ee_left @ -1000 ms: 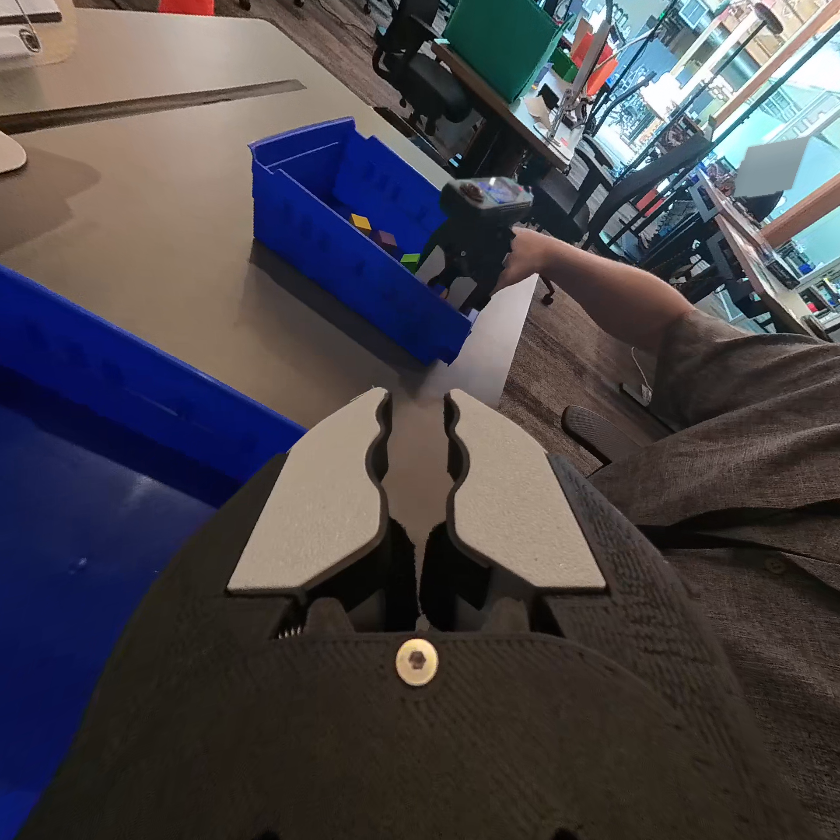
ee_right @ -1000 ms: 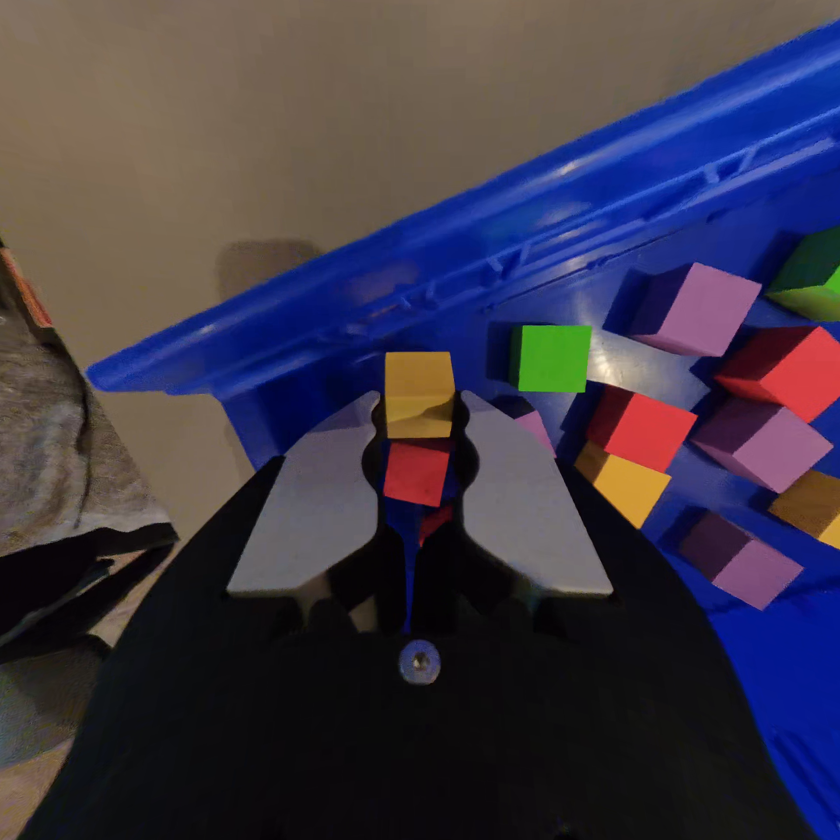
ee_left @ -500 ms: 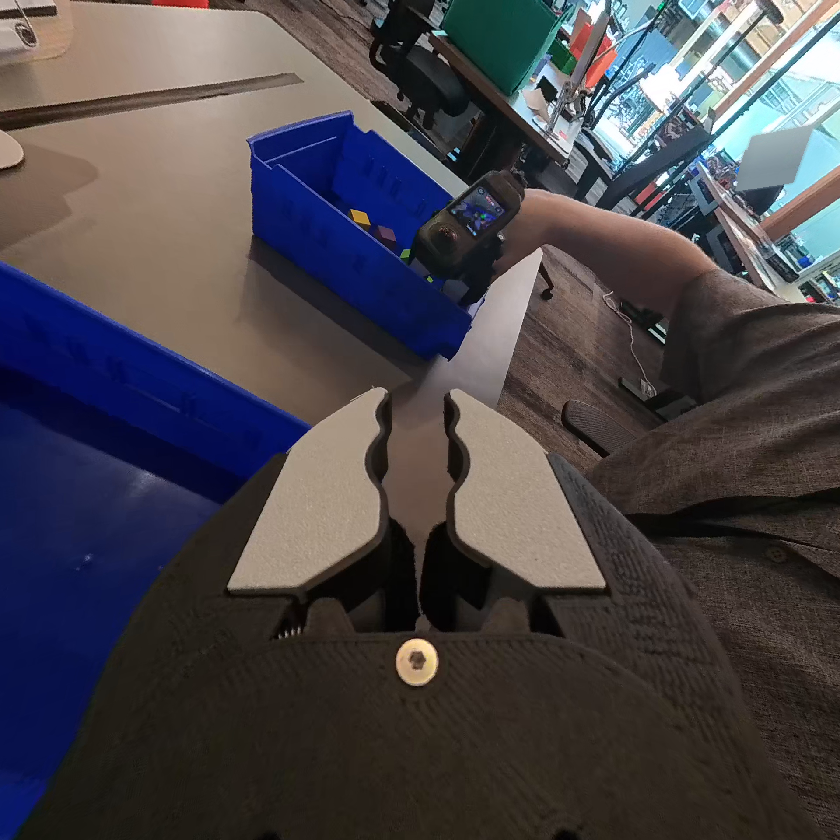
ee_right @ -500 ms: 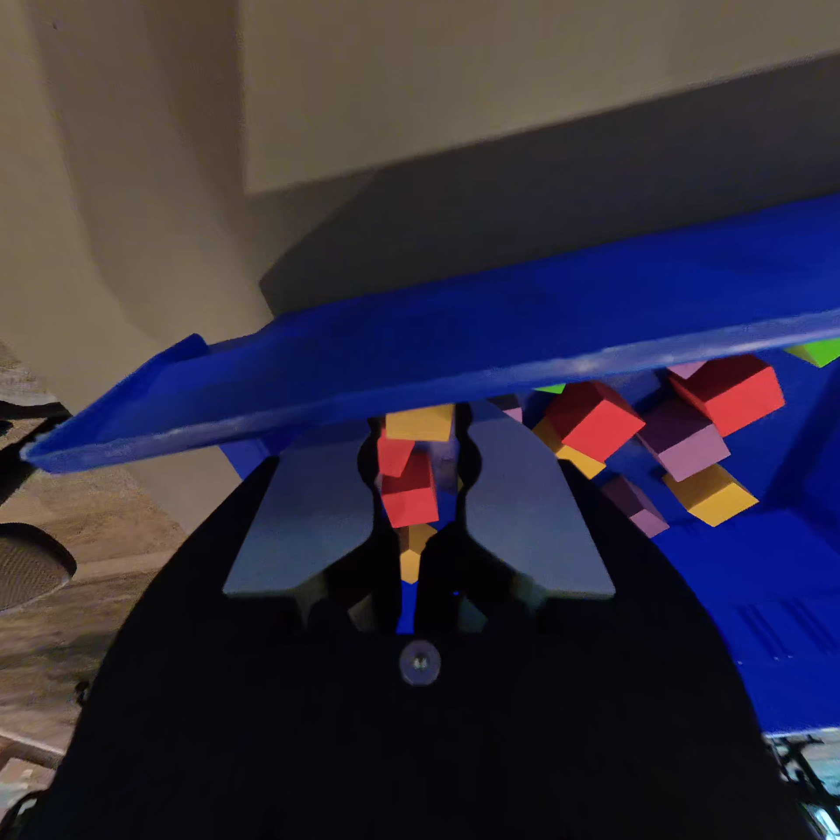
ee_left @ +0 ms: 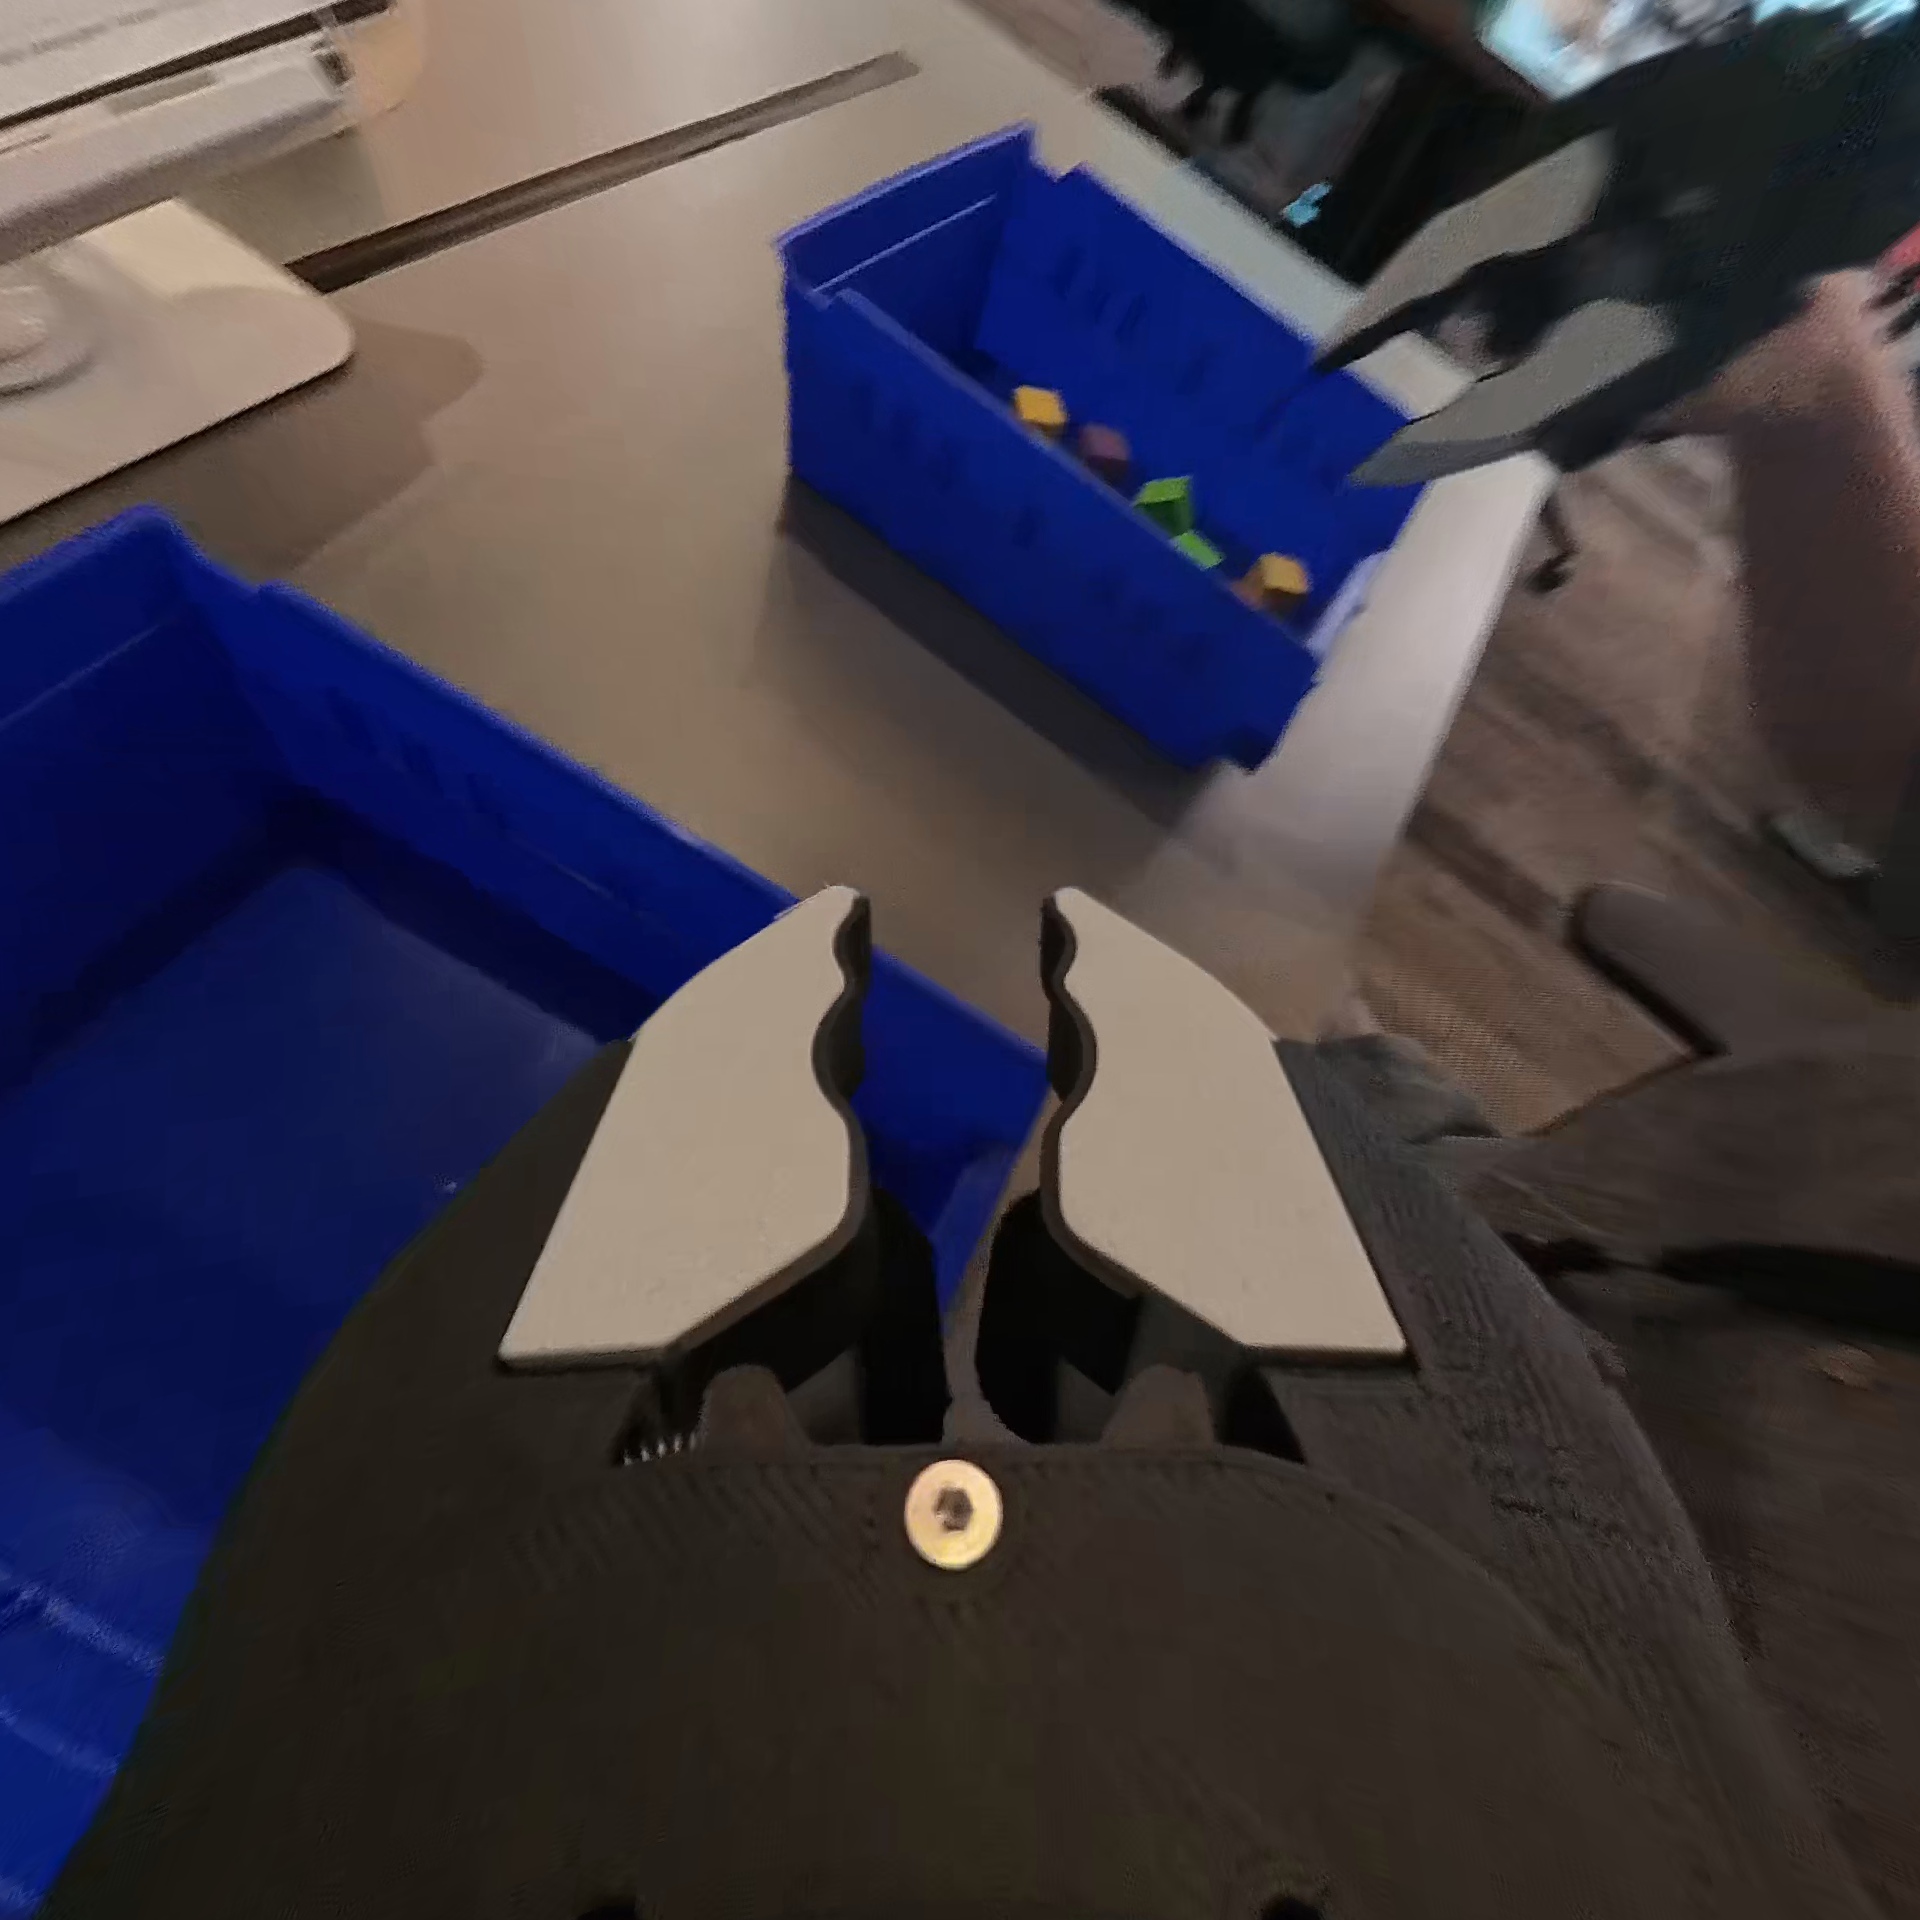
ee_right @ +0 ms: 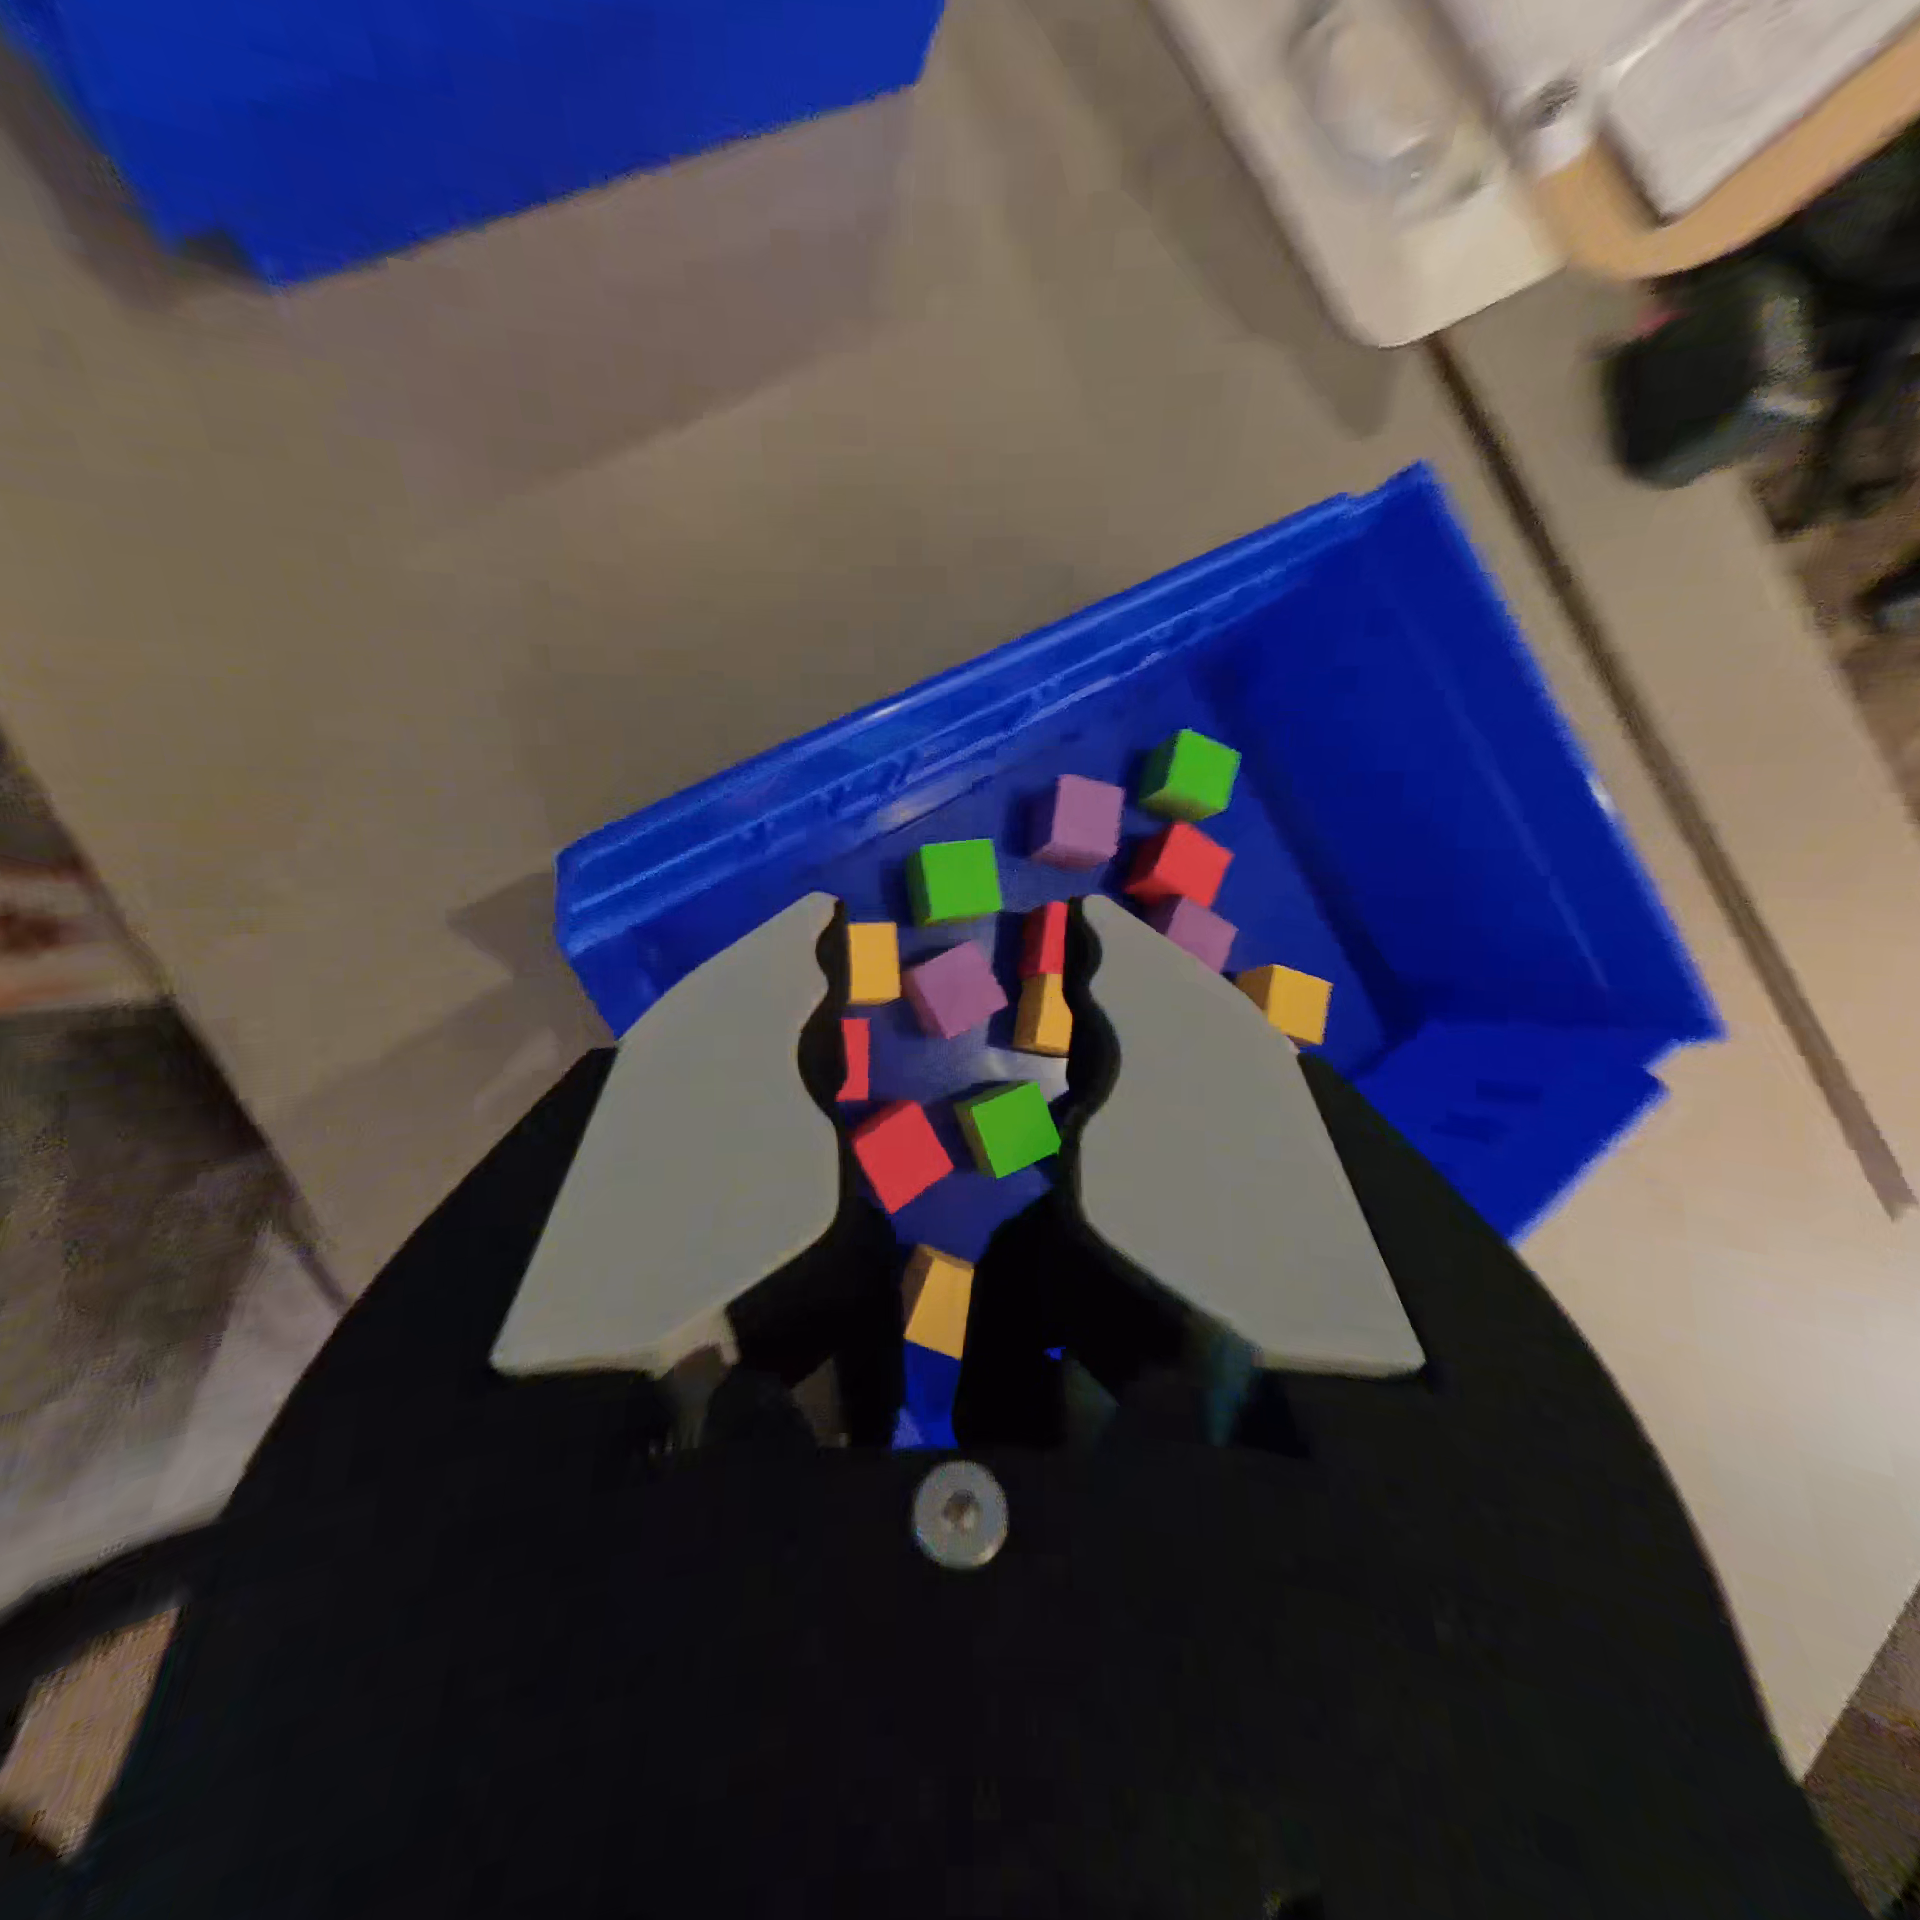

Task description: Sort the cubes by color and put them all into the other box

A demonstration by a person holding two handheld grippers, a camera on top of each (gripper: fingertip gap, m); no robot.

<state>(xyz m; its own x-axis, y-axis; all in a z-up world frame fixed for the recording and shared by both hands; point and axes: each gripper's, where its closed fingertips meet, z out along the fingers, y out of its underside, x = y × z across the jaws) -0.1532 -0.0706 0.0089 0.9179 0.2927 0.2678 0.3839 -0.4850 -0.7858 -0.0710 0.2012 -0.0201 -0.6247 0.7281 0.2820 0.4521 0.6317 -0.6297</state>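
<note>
Left wrist view: the left gripper point(ee_left: 948, 914) fills the lower part of the picture, its two grey jaws parted by a narrow gap with nothing between them. Below and to the left of the jaws sits a large blue bin point(ee_left: 499, 790), its near corner lying under the jaw tips; the part of its floor that shows is bare. Ahead of the jaws, well apart across the grey tabletop point(ee_left: 582, 436), stands a second blue bin point(ee_left: 935, 457) with small coloured cubes point(ee_left: 1164, 499) in it: orange, purple and green ones can be made out. Up and to the right of the jaws, the right gripper point(ee_left: 1434, 416) hangs blurred in the air just beside the far bin's right end, its grey fingers pointing left and down. At the top left a pale monitor base point(ee_left: 156, 312) rests on the tabletop. Right wrist view: the right gripper point(ee_right: 958, 914) looks down from above into the bin of cubes point(ee_right: 1507, 831), its jaws spread moderately wide and gripping nothing. Seen through the gap between the jaws, and lying on the bin floor below them, are red, green, purple and orange cubes point(ee_right: 951, 985); more of them lie just ahead and to the right of the tips. Far ahead and to the left of the jaws, the edge of the other blue bin point(ee_right: 468, 135) shows at the top of the picture, blurred.
</note>
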